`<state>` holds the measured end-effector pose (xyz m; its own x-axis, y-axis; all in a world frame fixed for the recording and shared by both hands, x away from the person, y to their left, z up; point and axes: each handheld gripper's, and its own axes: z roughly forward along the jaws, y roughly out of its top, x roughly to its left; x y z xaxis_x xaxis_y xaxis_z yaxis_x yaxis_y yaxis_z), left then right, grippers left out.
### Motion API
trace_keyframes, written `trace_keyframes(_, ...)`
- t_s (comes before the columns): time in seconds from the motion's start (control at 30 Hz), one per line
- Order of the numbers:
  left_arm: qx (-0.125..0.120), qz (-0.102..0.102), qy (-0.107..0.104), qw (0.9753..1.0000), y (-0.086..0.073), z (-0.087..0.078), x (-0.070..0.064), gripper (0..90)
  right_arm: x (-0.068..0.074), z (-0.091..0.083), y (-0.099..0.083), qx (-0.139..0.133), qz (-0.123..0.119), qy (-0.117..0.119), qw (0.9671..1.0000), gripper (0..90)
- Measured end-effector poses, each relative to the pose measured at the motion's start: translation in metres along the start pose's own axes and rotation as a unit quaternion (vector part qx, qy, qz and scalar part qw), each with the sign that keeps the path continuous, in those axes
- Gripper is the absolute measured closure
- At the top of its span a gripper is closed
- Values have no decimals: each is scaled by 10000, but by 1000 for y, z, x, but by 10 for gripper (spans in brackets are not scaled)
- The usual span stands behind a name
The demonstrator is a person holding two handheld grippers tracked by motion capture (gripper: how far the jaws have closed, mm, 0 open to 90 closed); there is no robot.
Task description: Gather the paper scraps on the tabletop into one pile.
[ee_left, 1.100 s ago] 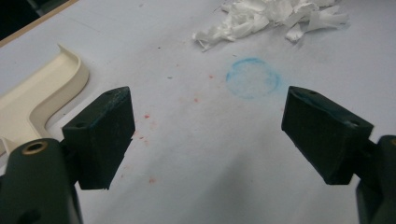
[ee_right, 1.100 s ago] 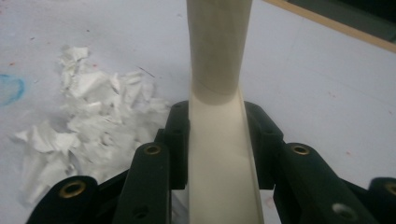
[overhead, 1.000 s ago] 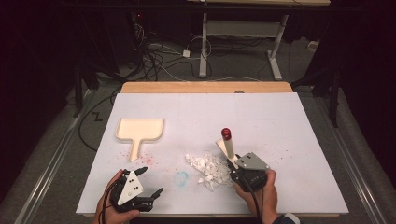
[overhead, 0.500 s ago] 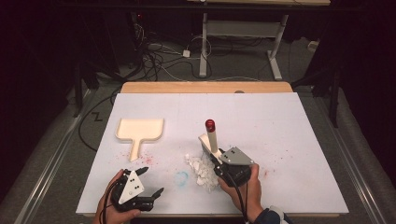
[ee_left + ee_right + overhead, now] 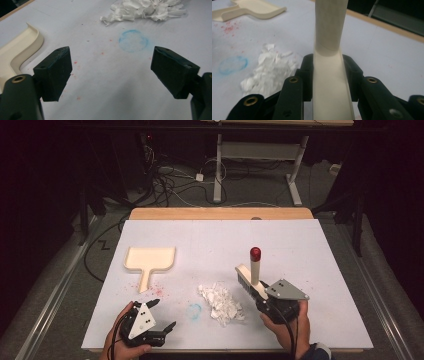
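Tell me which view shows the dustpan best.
The high view: the whole cream dustpan lies flat on the white table, handle toward the person, apart from the paper scraps. The left gripper view catches just a curved corner; the right gripper view shows it cropped at the top edge.

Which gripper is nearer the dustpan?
Left. The left gripper sits open just below the dustpan handle; the right gripper, clamping the brush, is beyond the paper scraps.

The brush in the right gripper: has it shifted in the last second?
Yes. The brush, clamped in the right gripper, has swung back to the right of the paper scrap pile; half a second ago it was over the pile.
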<state>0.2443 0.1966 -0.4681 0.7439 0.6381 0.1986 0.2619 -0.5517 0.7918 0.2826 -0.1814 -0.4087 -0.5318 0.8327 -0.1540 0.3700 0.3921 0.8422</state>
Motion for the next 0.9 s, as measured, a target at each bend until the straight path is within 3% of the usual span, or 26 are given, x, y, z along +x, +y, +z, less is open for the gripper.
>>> trace_keyframes(0.17,-6,40,-1,10000,0,0,0,164,-2,-14,-15,235,20,166,9996,677)
trace_keyframes(0.27,-12,16,-45,10000,1,1,0,164,5,-14,-24,276,-11,214,9994,678)
trace_keyframes(0.33,-13,5,-45,10000,1,2,0,165,15,-9,-25,232,5,276,9994,677)
trace_keyframes(0.43,1,28,-92,10000,2,3,-1,166,39,3,-22,183,-156,264,9994,676)
trace_keyframes(0.5,13,35,-114,9999,2,4,-1,166,55,12,-22,7,-279,6,9996,674)
trace_keyframes(0.53,25,51,-126,9999,2,4,-2,165,59,17,-21,-21,-217,87,9997,673)
trace_keyframes(0.6,40,10,-178,9998,1,4,-2,166,68,25,-20,-140,-131,0,9998,666)
trace_keyframes(0.7,42,-3,-195,9998,0,4,-1,166,71,34,-15,-243,7,-80,9997,664)
trace_keyframes(0.9,65,19,-212,9998,1,5,-2,166,62,38,-5,-546,280,-155,9980,675)
